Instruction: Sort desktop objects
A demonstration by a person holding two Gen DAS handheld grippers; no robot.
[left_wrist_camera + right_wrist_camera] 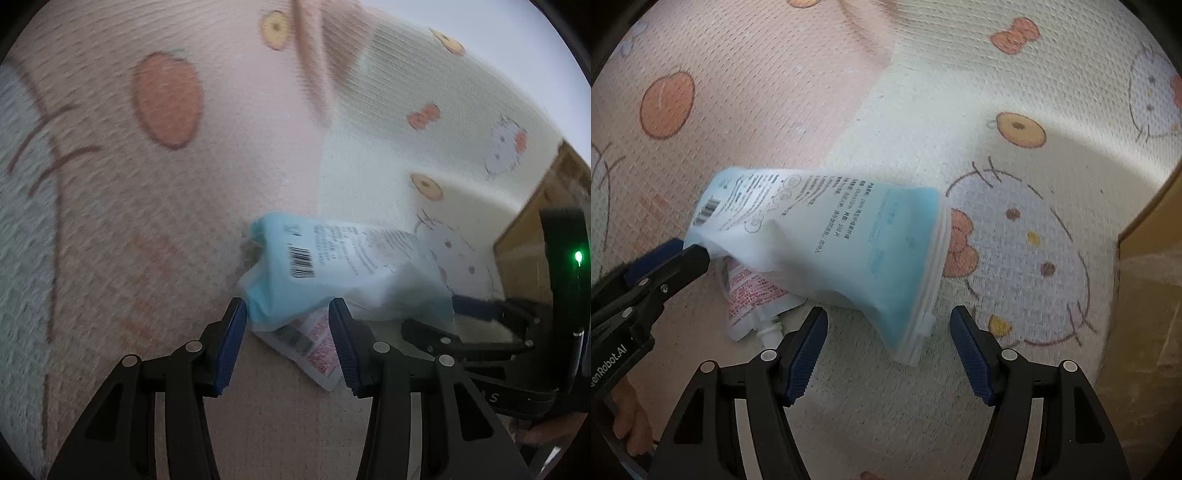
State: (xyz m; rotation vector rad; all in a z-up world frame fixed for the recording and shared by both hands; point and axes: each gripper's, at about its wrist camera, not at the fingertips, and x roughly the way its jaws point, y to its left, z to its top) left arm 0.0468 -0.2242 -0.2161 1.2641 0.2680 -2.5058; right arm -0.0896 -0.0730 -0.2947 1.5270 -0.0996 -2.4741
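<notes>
A blue and white zip bag [849, 243] with black print and a barcode lies tilted on the cartoon mat [923, 92]. My left gripper [687, 251] comes in from the left and pinches the bag's bunched end. In the left wrist view that end of the bag [295, 288] fills the gap between my left gripper's [288, 314] pads. A white pouch with red print and a spout [750, 295] lies under the bag, its corner [317, 350] showing between the left fingers. My right gripper [888, 317] stands open around the bag's zip corner without touching it, and shows as my right gripper [461, 317] behind the bag.
A brown cardboard box [1145, 295] stands at the right edge of the mat, also seen as the box [535, 221] in the left wrist view. A person's hand [628, 417] holds the left gripper at the lower left.
</notes>
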